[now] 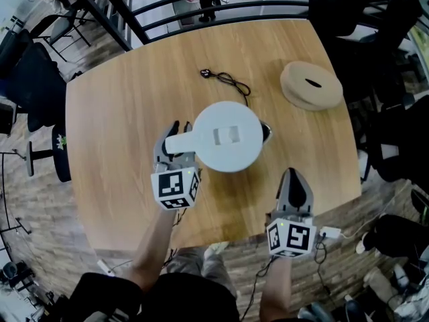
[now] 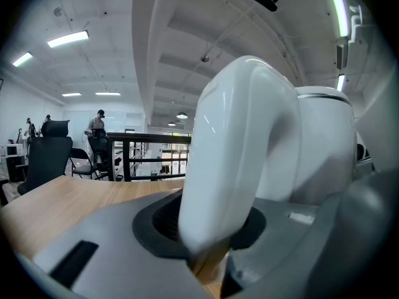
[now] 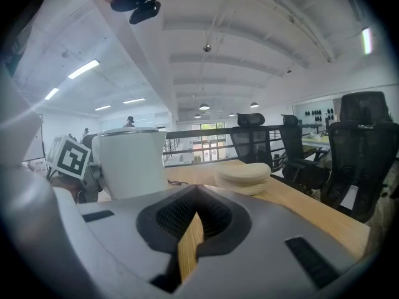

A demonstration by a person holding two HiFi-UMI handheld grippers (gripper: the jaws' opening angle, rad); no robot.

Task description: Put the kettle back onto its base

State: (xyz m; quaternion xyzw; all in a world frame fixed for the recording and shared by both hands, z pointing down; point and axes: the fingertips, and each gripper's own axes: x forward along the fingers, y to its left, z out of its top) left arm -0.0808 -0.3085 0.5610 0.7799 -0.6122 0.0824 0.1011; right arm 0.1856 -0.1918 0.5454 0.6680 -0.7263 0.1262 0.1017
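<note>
A white kettle (image 1: pixel 228 136) stands upright in the middle of the round wooden table (image 1: pixel 114 133), seen from above with its lid up. Its handle (image 2: pixel 237 167) points toward me. My left gripper (image 1: pixel 175 139) is shut on that handle, and both pads press its sides in the left gripper view (image 2: pixel 212 229). A black cord (image 1: pixel 231 82) runs out from under the kettle to a plug. The base itself is hidden beneath the kettle. My right gripper (image 1: pixel 293 174) hangs near the table's front edge, shut and empty (image 3: pixel 196 195), with the kettle (image 3: pixel 128 161) to its left.
A stack of flat beige discs (image 1: pixel 310 84) lies at the table's far right, also visible in the right gripper view (image 3: pixel 244 176). Black railings (image 1: pixel 221 9) run behind the table. Office chairs (image 1: pixel 37 86) stand around it, and cables lie on the floor.
</note>
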